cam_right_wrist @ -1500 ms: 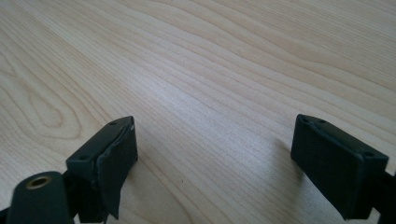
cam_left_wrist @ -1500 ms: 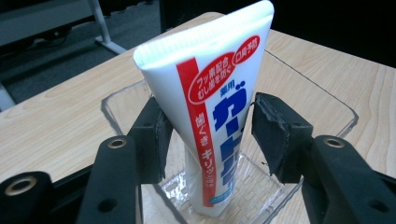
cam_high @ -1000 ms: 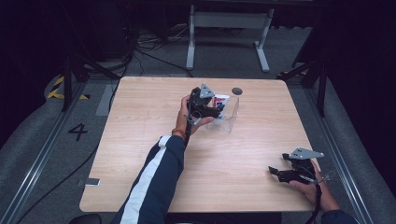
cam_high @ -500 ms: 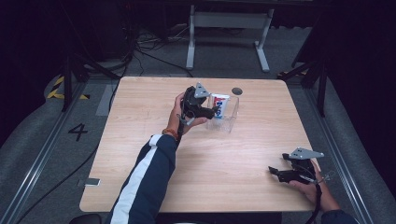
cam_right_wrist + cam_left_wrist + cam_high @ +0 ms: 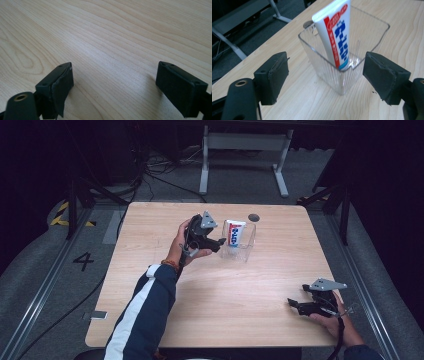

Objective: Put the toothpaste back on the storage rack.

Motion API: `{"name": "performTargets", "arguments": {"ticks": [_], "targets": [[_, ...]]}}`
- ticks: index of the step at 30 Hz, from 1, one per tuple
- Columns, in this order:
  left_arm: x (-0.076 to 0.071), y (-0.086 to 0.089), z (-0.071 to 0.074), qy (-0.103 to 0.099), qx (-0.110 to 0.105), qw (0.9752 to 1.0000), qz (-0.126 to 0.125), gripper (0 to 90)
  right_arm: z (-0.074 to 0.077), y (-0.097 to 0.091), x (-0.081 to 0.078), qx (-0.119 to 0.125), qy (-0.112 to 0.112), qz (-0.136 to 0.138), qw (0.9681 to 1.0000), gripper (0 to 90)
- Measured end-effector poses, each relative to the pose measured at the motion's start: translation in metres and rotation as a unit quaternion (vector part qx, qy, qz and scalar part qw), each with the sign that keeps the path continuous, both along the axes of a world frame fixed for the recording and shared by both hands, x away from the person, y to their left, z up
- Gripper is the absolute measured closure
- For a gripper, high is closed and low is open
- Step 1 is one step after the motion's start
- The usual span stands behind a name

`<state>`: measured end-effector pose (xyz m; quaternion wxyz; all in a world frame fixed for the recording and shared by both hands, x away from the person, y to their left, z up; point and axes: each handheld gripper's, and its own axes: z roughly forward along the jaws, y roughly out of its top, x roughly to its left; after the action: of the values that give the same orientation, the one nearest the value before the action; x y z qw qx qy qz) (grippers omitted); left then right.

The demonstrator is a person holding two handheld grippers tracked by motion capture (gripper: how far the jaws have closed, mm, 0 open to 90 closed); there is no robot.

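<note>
**Toothpaste tube stands in the clear cup, both grippers released**

On the wooden table point(image 5: 250, 290) there is a clear square cup point(image 5: 239, 245) with ribbed walls, placed toward the far side, a little right of the middle. Inside it a white toothpaste tube point(image 5: 233, 233) with red and blue print stands upright and leans a little against one wall. In the left gripper view the tube point(image 5: 337, 35) reaches above the rim of the cup point(image 5: 329, 67).

The left gripper point(image 5: 217, 244) is held just beside the cup, on its left side. Its jaws are spread wide and grasp nothing; in its own view the cup is seen between the two pads point(image 5: 273, 77), but they are apart from it.

The right gripper point(image 5: 296, 304) is near the right front corner of the table, well apart from the cup. Its jaws are also spread, with bare wood point(image 5: 112, 50) between them. Just behind the cup there is a small dark round hole point(image 5: 254, 217) in the table.
</note>
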<state>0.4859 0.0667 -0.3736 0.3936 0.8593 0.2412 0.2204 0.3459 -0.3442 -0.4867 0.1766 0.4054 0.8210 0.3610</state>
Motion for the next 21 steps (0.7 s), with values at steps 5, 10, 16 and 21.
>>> {"name": "performTargets", "arguments": {"ticks": [5,10,16,21], "targets": [[-0.006,0.008,-0.001,0.001,0.03,0.9995,-0.007,19.5,0.0,0.0,0.0,0.0,0.0,0.0,1.0,14.5],[-0.016,0.016,0.0,-0.005,0.056,0.9983,-0.015,17.9,0.0,0.0,0.0,0.0,0.0,0.0,1.0,14.5],[-0.027,0.026,0.0,-0.006,0.076,0.9968,-0.024,17.1,0.0,0.0,0.0,0.0,0.0,0.0,1.0,14.5],[-0.036,0.034,-0.006,-0.007,0.092,0.9954,-0.024,16.9,0.0,0.0,0.0,0.0,0.0,0.0,1.0,14.5]]}}
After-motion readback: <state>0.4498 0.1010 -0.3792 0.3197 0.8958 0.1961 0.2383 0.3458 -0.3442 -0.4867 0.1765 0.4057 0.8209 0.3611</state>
